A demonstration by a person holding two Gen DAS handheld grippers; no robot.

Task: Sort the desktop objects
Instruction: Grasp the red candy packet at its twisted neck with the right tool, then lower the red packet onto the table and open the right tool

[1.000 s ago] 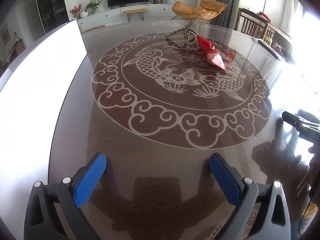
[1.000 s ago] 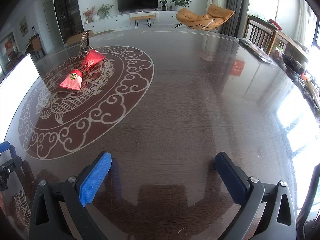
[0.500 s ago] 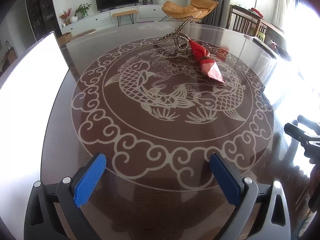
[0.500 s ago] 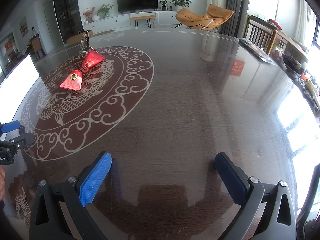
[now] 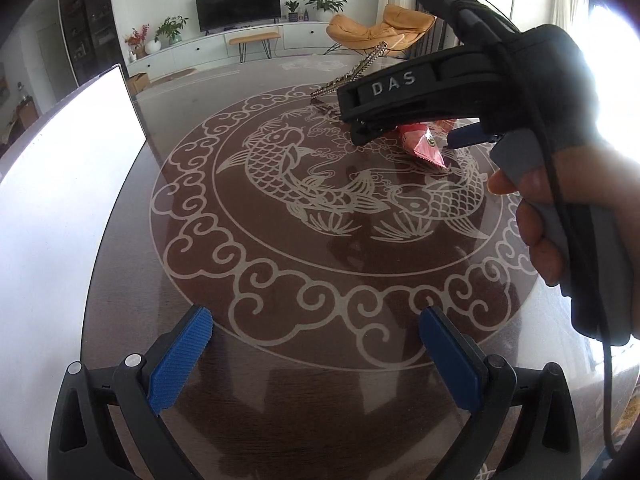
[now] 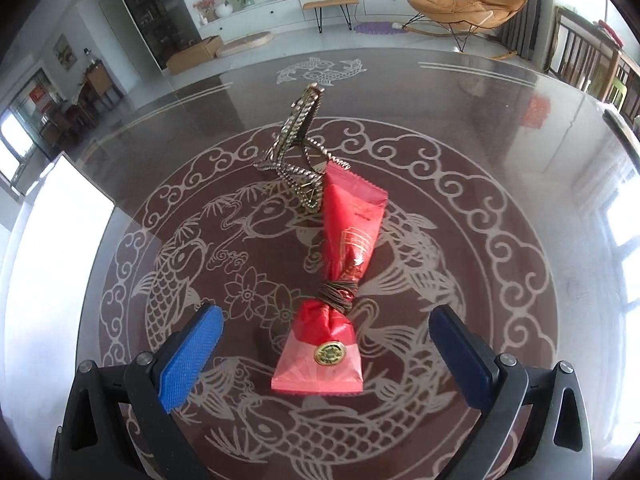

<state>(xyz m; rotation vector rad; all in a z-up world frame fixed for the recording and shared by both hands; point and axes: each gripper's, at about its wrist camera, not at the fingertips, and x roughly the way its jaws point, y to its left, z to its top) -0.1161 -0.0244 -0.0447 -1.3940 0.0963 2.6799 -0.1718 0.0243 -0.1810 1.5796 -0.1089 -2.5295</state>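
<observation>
left wrist view: left gripper in the foreground, blue-padded tongs spread wide apart, nothing between them, over the near scrolled border of the dark glossy table. beyond, carp medallion at the table centre. right gripper entering from the right edge, black body marked "das", held by a hand; one blue tip visible at its far side, tongs partly hidden here, spread not readable from this angle. red packet lying on the medallion directly under and behind that gripper, mostly covered, only a pink-red corner showing. metallic hair clip rising obliquely just behind the gripper body. bright white panel along the left table edge. right wrist view: right gripper with blue pads far apart, straddling but not touching the red packet. packet flat on the medallion, long axis running near-to-far and leaning slightly right at the far end; flat pink end with round gold seal pointing toward the camera, between the pads; serrated flared end pointing away; dark cord wound round the narrow waist. metallic hair clip just beyond the far end, touching or nearly touching the serrated edge, one arm standing up and tilted. white panel at left.
</observation>
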